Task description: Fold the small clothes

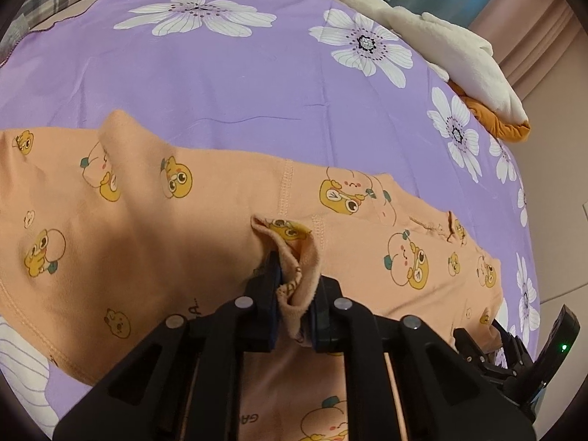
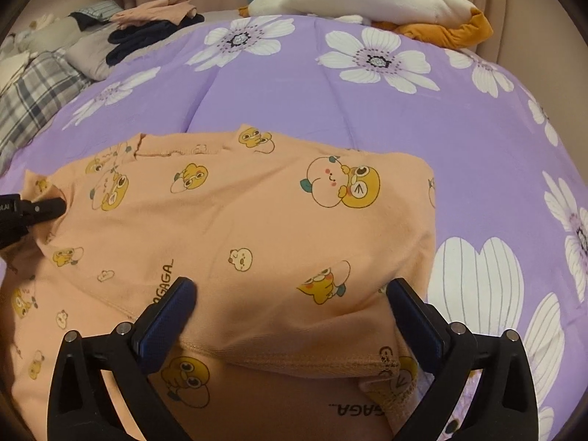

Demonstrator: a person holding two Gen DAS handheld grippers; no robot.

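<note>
A small peach garment point(image 1: 154, 228) printed with yellow cartoon ducks lies spread on the purple floral bedspread point(image 1: 220, 73). My left gripper point(image 1: 294, 286) is shut on a bunched fold of the garment's edge, the cloth pinched between its blue pads. In the right wrist view the same garment point(image 2: 257, 220) fills the middle, partly folded over itself, with a hemmed edge near the bottom. My right gripper point(image 2: 290, 312) is open, its fingers spread wide just above the garment's near hem, holding nothing. The left gripper shows at the left edge point(image 2: 33, 209), gripping the cloth.
A white and orange plush blanket point(image 2: 386, 3) lies at the far side of the bed. Folded clothes point(image 2: 154, 18) and a plaid pillow point(image 2: 33, 88) sit at the far left. The bedspread point(image 2: 367, 103) stretches beyond the garment. The right gripper's body shows at lower right point(image 1: 514, 352).
</note>
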